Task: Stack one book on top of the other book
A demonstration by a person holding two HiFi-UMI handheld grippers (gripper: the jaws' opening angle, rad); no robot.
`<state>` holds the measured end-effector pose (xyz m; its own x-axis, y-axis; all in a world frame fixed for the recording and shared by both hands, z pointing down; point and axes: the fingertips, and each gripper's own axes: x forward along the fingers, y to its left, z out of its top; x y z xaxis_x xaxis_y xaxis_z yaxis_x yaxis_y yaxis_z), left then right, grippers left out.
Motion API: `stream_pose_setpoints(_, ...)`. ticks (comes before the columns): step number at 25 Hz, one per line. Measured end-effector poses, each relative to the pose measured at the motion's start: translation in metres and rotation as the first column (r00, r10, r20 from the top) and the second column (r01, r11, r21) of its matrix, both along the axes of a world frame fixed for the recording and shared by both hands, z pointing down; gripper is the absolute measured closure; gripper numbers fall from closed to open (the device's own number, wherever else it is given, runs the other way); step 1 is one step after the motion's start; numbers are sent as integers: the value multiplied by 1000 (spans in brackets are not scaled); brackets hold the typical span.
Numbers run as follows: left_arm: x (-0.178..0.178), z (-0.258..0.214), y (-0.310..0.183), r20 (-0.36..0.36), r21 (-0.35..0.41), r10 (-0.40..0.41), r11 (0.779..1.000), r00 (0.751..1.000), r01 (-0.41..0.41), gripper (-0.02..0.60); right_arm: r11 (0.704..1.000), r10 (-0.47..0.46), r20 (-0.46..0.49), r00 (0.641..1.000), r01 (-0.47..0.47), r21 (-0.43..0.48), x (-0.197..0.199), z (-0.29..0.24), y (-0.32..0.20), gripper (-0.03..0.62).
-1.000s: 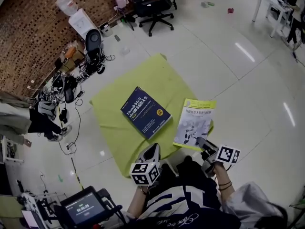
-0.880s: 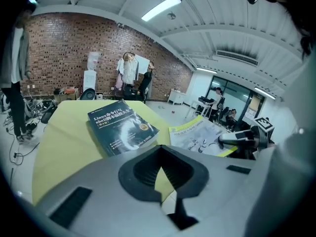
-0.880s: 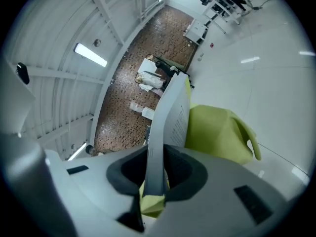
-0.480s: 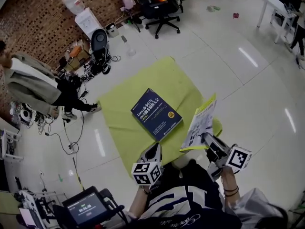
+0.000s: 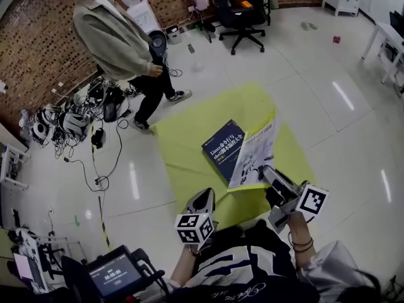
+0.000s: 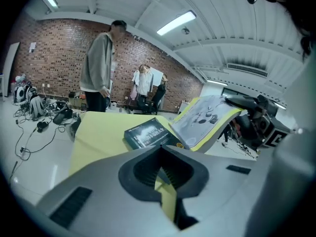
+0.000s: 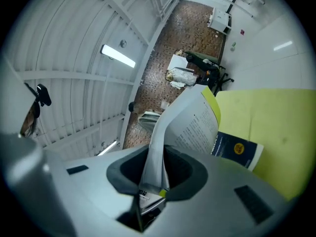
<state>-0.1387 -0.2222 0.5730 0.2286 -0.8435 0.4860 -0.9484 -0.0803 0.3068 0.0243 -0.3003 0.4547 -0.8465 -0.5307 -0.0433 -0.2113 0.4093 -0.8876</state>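
Observation:
A dark blue book (image 5: 221, 148) lies flat on the yellow-green cloth (image 5: 189, 141) on the floor. My right gripper (image 5: 273, 178) is shut on the near edge of a white-and-yellow paperback (image 5: 254, 155). It holds the paperback lifted and tilted, its far part overlapping the blue book's right side. In the right gripper view the paperback's pages (image 7: 197, 122) rise from between the jaws, with the blue book (image 7: 238, 150) beyond. My left gripper (image 5: 202, 201) hovers near the cloth's front edge, shut and empty. The left gripper view shows the blue book (image 6: 148, 134) and the raised paperback (image 6: 207, 118).
A person (image 5: 120, 43) in a light jacket stands on the tiled floor just beyond the cloth's far left corner. Cables and bags (image 5: 69, 122) lie along the brick wall. An office chair (image 5: 243, 11) stands at the back. A small screen (image 5: 113, 273) sits at the near left.
My right gripper has raised the paperback off the cloth and carried it left toward the blue book. My left gripper has shifted a little. A person has walked in at the upper left.

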Motion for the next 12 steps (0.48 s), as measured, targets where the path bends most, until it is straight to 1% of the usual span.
stream_pose_setpoints(2, -24, -13, 1, 1, 10, -18, 1000, 1000, 17, 578, 999, -30, 3, 1000, 30, -16, -38, 2, -9, 520)
stream_pose_setpoints(4, -42, -16, 2, 6, 18, -31, 999, 999, 31, 578, 997, -46, -5, 999, 45, -58, -64, 21, -16, 520)
stream_pose_setpoints(7, -54, -10, 2, 20, 23, -49, 999, 999, 49, 578, 990, -42, -53, 998, 34, -139, -74, 69, -21, 522)
stream_pose_setpoints(9, -62, -7, 1, 27, 26, -63, 998, 998, 63, 578, 982, -13, -143, 990, -15, -189, -67, 103, -23, 525)
stream_pose_setpoints(11, -79, -7, 3, 32, 26, -78, 997, 996, 77, 578, 975, 10, -248, 969, -64, -211, -64, 132, -26, 526)
stream_pose_setpoints(12, -89, -8, 4, 33, 25, -83, 996, 996, 82, 578, 970, 21, -284, 959, -88, -226, -64, 143, -28, 526)
